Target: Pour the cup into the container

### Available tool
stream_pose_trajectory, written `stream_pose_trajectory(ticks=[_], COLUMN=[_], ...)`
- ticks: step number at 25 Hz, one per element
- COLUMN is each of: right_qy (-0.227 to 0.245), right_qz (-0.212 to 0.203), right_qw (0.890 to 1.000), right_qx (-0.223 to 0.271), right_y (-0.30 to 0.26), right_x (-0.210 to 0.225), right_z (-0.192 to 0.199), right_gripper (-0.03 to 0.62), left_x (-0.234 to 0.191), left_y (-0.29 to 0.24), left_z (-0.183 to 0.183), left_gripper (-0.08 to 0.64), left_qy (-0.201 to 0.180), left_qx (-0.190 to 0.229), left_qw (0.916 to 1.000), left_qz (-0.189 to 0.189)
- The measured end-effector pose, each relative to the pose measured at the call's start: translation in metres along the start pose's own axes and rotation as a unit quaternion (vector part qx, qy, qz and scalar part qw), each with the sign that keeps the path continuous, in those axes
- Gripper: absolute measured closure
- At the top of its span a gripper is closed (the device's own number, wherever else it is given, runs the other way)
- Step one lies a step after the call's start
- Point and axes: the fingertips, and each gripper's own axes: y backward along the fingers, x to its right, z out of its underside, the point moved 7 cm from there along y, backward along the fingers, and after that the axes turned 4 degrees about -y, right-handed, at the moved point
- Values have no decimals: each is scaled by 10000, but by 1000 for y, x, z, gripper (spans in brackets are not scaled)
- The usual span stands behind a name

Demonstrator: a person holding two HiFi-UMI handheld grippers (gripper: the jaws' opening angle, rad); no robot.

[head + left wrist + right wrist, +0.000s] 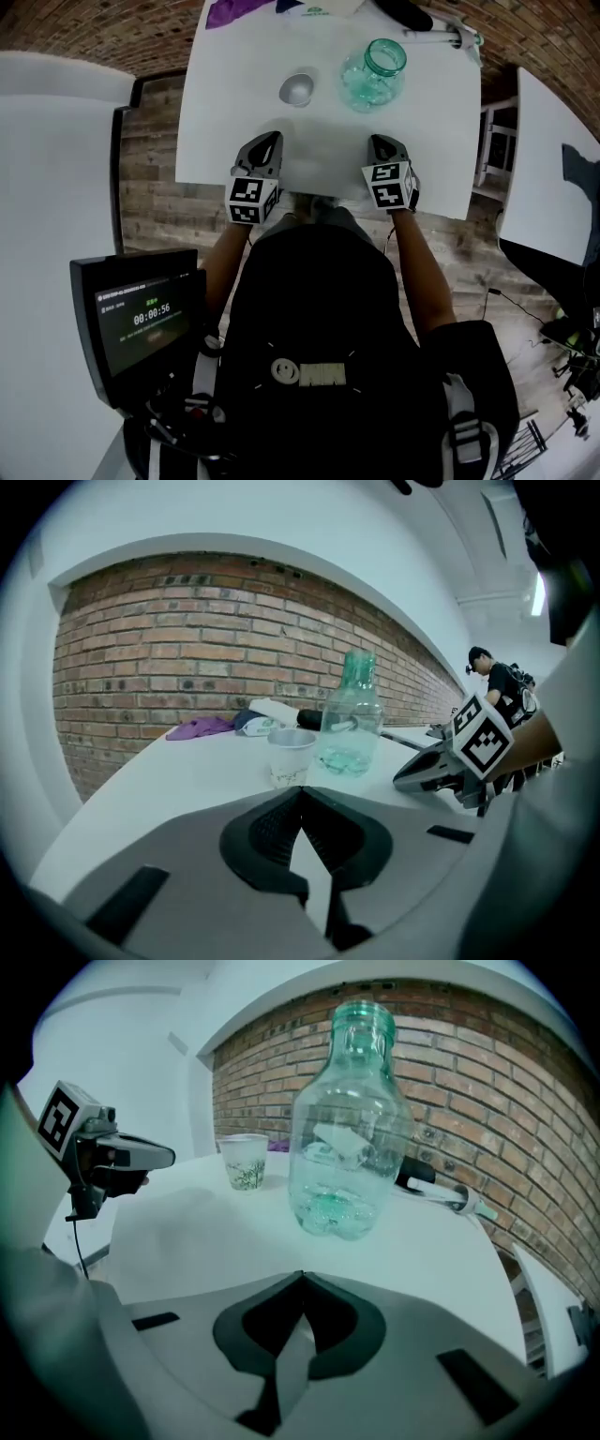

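A small paper cup [298, 89] stands on the white table [234, 112], left of a clear greenish glass bottle [375, 71] with a little liquid at its bottom. My left gripper [271, 141] rests on the near table edge, a short way in front of the cup [291, 756], shut with nothing between its jaws. To its right, my right gripper [379, 142] points at the bottle [349, 1138] and is shut and empty too. The cup [246, 1174] and the left gripper [141, 1157] show in the right gripper view. The bottle [352, 719] and the right gripper [441, 766] show in the left gripper view.
A purple cloth [230, 11], a white packet and a black object lie along the table's far edge, with a white tool [441, 36] at the far right. A monitor [141, 319] stands near my left side. A brick wall [187, 658] lies behind; a person [497, 682] stands far off.
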Motion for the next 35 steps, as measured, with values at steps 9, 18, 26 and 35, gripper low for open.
stream_pose_trajectory(ticks=[9,18,26,35], right_qy=[-720,-1178,-1224,-1115], right_qz=[-156,-213,-359,-901], right_qw=[9860,9775,9815,9791], right_qx=[1498,1737,1426,1443], right_y=[100,184,211,226], right_x=[-69,-170,-214,-235], right_z=[-16,29,58,74], right_gripper=[584,584,584,584], left_x=[26,65,78,115], left_y=[98,204,248,255], left_z=[-20,13,35,38], left_gripper=[555,555,555,555], left_qy=[333,149,276,269], left_qx=[796,995,807,747], left_qw=[9957,9920,9925,9929], left_qz=[335,765,877,886])
